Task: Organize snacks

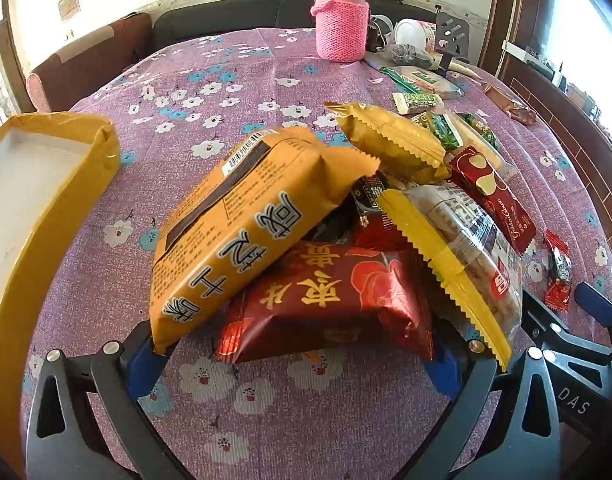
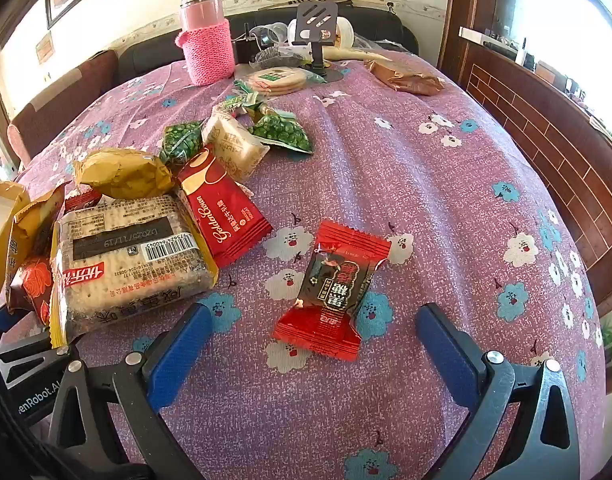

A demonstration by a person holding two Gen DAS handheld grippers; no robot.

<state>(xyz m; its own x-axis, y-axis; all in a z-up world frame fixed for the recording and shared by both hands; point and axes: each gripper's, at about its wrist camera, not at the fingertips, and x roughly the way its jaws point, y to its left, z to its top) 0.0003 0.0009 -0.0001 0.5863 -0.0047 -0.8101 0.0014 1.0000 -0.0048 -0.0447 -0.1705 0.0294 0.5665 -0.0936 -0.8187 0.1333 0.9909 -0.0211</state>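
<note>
A pile of snack packets lies on the purple flowered tablecloth. In the left wrist view an orange biscuit pack leans on a dark red packet, beside a clear yellow-edged cracker pack and a gold packet. My left gripper is open, its blue fingers either side of the pile's near end. A yellow box with a white inside sits at the left. In the right wrist view a small red and black candy lies just ahead of my open right gripper.
A pink flask in a knitted sleeve stands at the far side, with a phone stand, round biscuits and a brown packet. Green pea packets and a red Golden Crown packet lie mid-table. A wooden wall runs along the right.
</note>
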